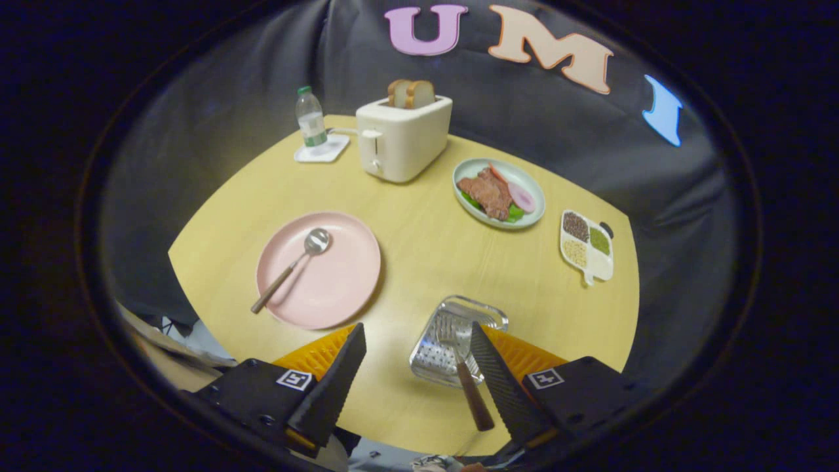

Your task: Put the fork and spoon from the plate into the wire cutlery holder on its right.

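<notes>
Pink and round, the plate sits on the pale wooden table, ahead of the gripper's left finger. On it lies the spoon, bowl pointing toward the toaster, its brown handle slanting back over the plate's near rim. Nothing touches it.

From where I stand, the gripper hangs low over the near side of the table with its two black ribbed fingers spread wide apart, gripping nothing. Between them, closer to the right one, is the wire cutlery holder, a shiny perforated metal basket standing to the right of the plate. The fork is already in it: its tines rest inside the basket and its brown handle sticks out toward the gripper, running just beside the inner face of the right finger. Whether the finger touches the handle, I cannot tell.

Farther off stand a cream toaster with two bread slices, a water bottle on a white coaster, a plate of meat, and a small divided dish of grains.
</notes>
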### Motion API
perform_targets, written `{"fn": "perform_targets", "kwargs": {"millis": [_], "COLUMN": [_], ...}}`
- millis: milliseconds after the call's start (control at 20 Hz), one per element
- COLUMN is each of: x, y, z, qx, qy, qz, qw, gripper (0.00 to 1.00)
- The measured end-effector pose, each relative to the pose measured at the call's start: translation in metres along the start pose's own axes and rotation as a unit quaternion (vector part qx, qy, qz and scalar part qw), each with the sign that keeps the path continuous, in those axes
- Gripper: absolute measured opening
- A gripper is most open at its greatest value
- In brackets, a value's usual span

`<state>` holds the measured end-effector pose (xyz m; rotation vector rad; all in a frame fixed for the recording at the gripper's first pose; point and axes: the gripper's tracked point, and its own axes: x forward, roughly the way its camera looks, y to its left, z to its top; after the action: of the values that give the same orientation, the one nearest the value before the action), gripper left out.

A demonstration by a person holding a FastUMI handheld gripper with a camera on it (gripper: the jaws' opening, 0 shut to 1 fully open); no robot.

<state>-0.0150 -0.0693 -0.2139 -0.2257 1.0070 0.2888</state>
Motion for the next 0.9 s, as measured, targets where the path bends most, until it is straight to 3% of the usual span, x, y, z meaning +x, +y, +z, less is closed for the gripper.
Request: {"fn": "perform_targets", "kwargs": {"millis": [300,650,900], "x": [-0.002,0.019,0.049], "y": [0.049,0.103,0.140], "z": [0.021,0.024,0.013], "qx": [0.033,0.072,0.080], "qy": [-0.088,-0.117,-0.101], "qz": [-0.009,-0.025,-0.019], "qw": [0.996,0.990,0.992], "gripper": [1.00,1.00,1.00]}}
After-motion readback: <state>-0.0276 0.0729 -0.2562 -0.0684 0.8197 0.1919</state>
